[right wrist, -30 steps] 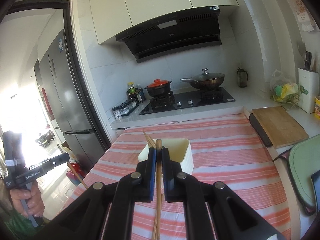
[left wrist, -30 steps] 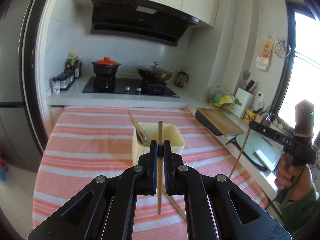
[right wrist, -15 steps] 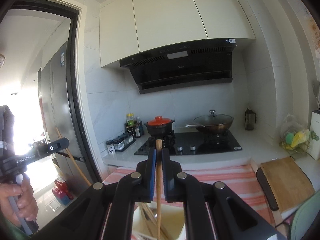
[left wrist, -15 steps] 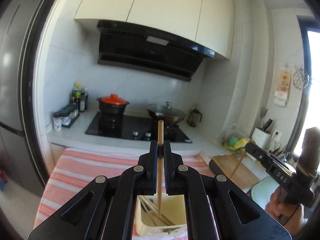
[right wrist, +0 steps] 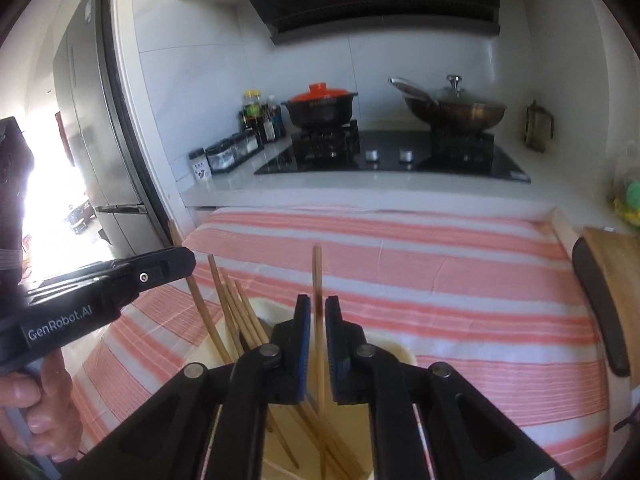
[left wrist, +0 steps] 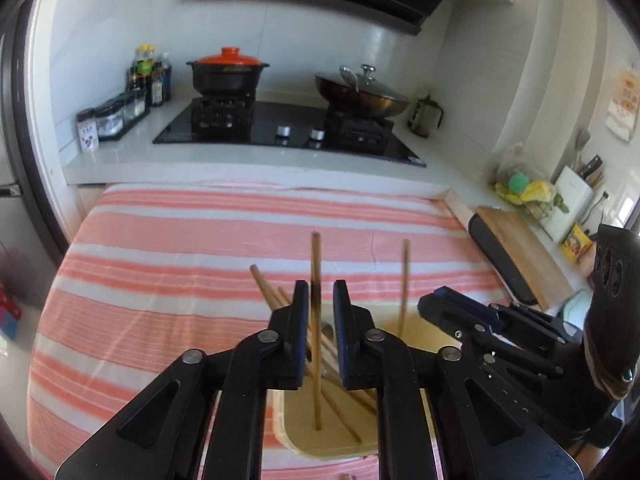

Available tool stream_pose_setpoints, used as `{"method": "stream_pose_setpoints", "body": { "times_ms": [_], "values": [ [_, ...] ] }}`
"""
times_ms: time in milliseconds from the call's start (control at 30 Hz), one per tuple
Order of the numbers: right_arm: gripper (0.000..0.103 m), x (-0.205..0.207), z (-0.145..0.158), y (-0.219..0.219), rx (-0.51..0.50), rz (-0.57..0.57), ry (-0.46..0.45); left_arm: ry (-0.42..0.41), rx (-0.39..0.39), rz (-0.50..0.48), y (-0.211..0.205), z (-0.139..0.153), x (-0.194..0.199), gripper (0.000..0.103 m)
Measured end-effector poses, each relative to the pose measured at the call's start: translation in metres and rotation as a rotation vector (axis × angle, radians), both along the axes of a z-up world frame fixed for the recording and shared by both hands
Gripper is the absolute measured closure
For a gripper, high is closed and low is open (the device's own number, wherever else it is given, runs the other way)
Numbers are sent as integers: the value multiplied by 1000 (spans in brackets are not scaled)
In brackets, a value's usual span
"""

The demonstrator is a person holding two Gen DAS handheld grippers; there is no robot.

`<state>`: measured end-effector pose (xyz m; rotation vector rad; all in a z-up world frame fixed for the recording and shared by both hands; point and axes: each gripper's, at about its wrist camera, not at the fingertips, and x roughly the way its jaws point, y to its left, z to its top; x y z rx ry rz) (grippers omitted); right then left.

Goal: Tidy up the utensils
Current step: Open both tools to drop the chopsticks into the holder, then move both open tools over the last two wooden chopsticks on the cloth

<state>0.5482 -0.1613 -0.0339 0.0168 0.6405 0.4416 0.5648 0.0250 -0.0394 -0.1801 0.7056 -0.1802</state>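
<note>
A cream container [left wrist: 297, 416] stands on the striped cloth, right under both grippers, with several wooden chopsticks [right wrist: 236, 320] leaning in it. My left gripper [left wrist: 321, 308] hangs over it, jaws opening. A chopstick [left wrist: 316, 264] stands loose in the gap, its lower tip down in the container. Beside it on the right is my right gripper [left wrist: 434, 300], and a blurred chopstick [left wrist: 405, 276] drops by its tip. In the right wrist view my right gripper [right wrist: 318, 320] is opening too, a chopstick [right wrist: 317, 272] free between the pads over the container [right wrist: 386, 346].
The pink-and-white striped cloth [left wrist: 180, 264] covers the table. Behind it is a counter with a black hob [left wrist: 288, 128], a red-lidded pot [left wrist: 227, 74], a wok [left wrist: 362, 94] and spice jars [left wrist: 112, 114]. A cutting board [left wrist: 524, 248] lies right; a fridge [right wrist: 92, 140] stands left.
Both grippers came forward and down over the container. Their jaws, shut on a chopstick each before, have parted, and both chopsticks now slide down into the container.
</note>
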Motion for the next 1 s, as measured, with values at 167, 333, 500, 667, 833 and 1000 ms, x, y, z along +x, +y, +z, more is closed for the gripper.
{"method": "stream_pose_setpoints", "body": {
  "times_ms": [167,333,500,667,833,1000],
  "values": [
    [60,-32,-4,-16,74,-16,-15,-22,-4,-6,10,3,-31,33],
    [57,-95,-2,-34,12,7,-38,40,25,-45,23,0,-79,24],
    [51,-170,-33,-54,-115,-4,-48,121,77,-92,24,-21,-144,21],
    [51,-221,-101,-82,-149,-96,66,162,76,-104,13,-50,-202,18],
    [51,-252,-138,-105,-196,-236,166,232,-10,-99,-1,-83,-234,18],
    [51,-268,-142,-123,-72,-272,209,250,-21,-78,-16,-100,-242,18]
  ]
}}
